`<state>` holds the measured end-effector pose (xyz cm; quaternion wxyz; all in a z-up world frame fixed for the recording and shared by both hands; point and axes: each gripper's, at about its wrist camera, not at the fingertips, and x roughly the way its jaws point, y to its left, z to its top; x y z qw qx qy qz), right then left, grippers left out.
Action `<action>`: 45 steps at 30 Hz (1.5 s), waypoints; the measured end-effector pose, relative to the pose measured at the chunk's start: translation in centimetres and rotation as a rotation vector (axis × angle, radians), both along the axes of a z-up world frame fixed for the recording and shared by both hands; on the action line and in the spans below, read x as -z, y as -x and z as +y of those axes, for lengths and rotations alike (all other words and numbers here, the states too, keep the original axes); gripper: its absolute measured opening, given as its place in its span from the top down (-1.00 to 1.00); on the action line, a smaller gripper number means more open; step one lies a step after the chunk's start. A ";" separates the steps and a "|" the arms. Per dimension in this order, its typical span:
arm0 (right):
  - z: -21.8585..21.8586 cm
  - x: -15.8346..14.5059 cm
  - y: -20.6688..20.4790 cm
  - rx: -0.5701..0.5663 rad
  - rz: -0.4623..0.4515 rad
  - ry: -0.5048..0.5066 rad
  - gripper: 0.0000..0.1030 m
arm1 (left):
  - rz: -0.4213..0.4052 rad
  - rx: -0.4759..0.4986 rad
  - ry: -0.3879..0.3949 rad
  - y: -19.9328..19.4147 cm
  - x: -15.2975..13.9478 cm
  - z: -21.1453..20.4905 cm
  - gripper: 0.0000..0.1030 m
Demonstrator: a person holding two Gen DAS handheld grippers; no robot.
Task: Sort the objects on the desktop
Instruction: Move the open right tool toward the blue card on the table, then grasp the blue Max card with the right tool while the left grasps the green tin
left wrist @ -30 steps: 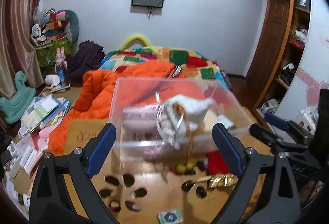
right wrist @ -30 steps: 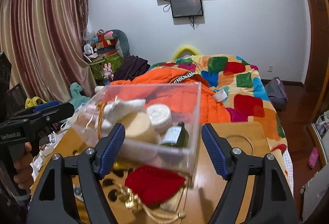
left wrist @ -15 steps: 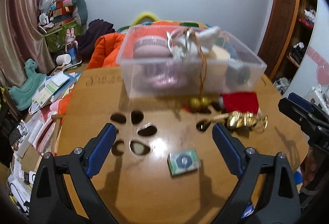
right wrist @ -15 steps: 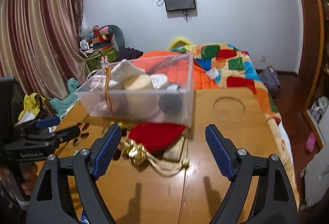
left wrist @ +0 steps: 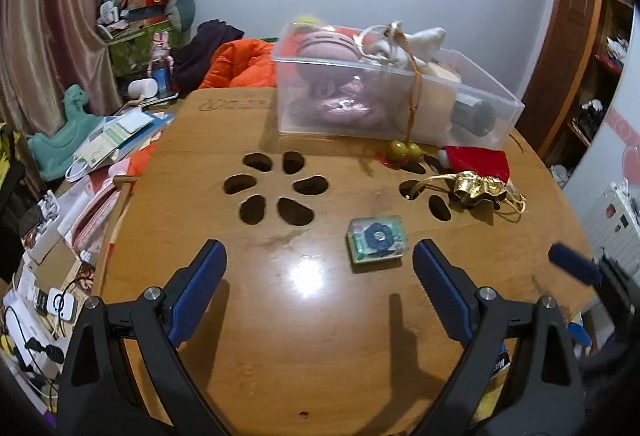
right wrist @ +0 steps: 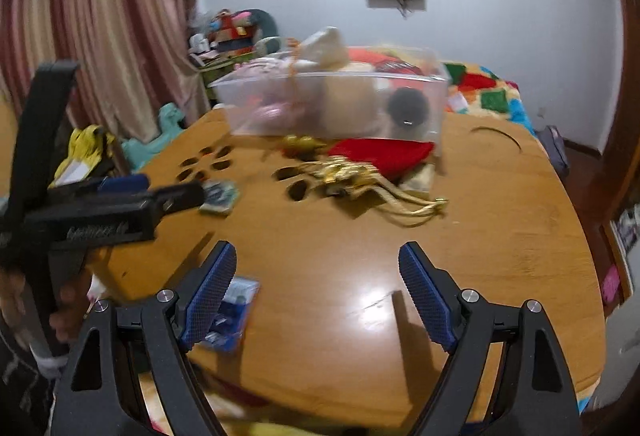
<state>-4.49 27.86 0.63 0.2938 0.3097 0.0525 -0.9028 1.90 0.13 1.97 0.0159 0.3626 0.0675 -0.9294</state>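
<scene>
Wooden table point(left wrist: 320, 336) now holds the clear box point(left wrist: 384, 95); both jaws gape empty, withdrawn.

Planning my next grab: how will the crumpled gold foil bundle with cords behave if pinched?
The crumpled gold foil bundle with cords looks thin and creased, so it probably crushes and weighs little. Its loose cords trail across the wooden table, so they would likely dangle and could snag.
</scene>
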 end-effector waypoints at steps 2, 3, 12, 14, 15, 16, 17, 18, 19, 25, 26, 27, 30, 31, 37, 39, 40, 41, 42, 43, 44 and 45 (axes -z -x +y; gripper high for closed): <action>-1.0 0.2 -0.7 -0.037 -0.004 -0.012 -0.51 | 0.008 -0.008 0.001 -0.3 -0.1 -0.2 -0.85; -1.6 0.5 -1.1 -0.058 -0.008 -0.026 -0.49 | 0.010 -0.009 0.001 -0.4 -0.2 -0.1 -0.84; -3.1 2.1 -2.0 -0.078 -0.004 -0.097 0.09 | 0.020 0.007 0.026 -0.4 0.1 1.1 -0.56; -2.7 2.0 -1.8 -0.067 -0.003 -0.086 0.28 | 0.016 0.012 0.032 -0.1 0.3 1.6 -0.53; -2.5 2.0 -1.7 -0.060 0.000 -0.085 0.33 | 0.013 0.018 0.037 0.1 0.3 1.9 -0.52; -2.3 2.0 -1.7 -0.054 0.004 -0.084 0.42 | 0.011 0.024 0.040 0.3 0.4 2.1 -0.51; -2.2 1.9 -1.6 -0.052 0.007 -0.084 0.49 | 0.010 0.029 0.043 0.4 0.5 2.4 -0.50; -2.1 1.9 -1.4 -0.051 0.007 -0.079 0.50 | 0.010 0.035 0.049 0.6 0.5 2.7 -0.48; -1.9 1.9 -1.3 -0.048 0.006 -0.074 0.50 | 0.009 0.038 0.061 0.8 0.6 3.1 -0.46; -0.5 1.8 -0.2 0.010 -0.004 -0.027 0.52 | -0.003 0.027 0.102 1.6 1.1 3.9 -0.16; 0.0 1.7 0.1 0.021 -0.008 -0.008 0.52 | -0.011 0.028 0.097 1.8 1.3 4.0 -0.11; 0.4 1.6 0.4 0.035 -0.013 0.008 0.52 | -0.015 0.028 0.096 1.8 1.4 3.9 -0.10; 1.6 1.3 1.1 0.057 -0.029 0.053 0.52 | -0.022 0.027 0.095 2.0 1.6 4.0 -0.08; 1.9 1.1 1.3 0.064 -0.032 0.067 0.52 | -0.025 0.029 0.093 2.1 1.6 4.1 -0.06; 2.5 0.4 1.5 0.089 0.005 0.056 0.52 | -0.022 0.049 0.096 2.7 1.7 4.7 0.36; 2.6 0.1 1.5 0.084 0.012 0.057 0.52 | -0.015 0.054 0.089 2.7 1.6 4.8 0.36; 2.7 0.0 1.6 0.083 0.010 0.063 0.52 | -0.011 0.054 0.092 2.6 1.5 4.8 0.36; 2.7 -0.1 1.6 0.082 0.008 0.067 0.52 | -0.006 0.055 0.094 2.5 1.4 4.9 0.36; 2.8 -0.2 1.7 0.081 0.007 0.069 0.52 | 0.000 0.059 0.095 2.4 1.3 4.9 0.36; 2.8 -0.3 1.7 0.083 0.009 0.070 0.52 | 0.008 0.061 0.094 2.2 1.0 4.9 0.36; 2.9 -0.4 1.8 0.085 0.012 0.071 0.52 | 0.014 0.063 0.093 2.2 0.8 4.9 0.36; 2.9 -0.6 1.9 0.086 0.016 0.070 0.52 | 0.024 0.069 0.090 2.0 0.5 5.0 0.36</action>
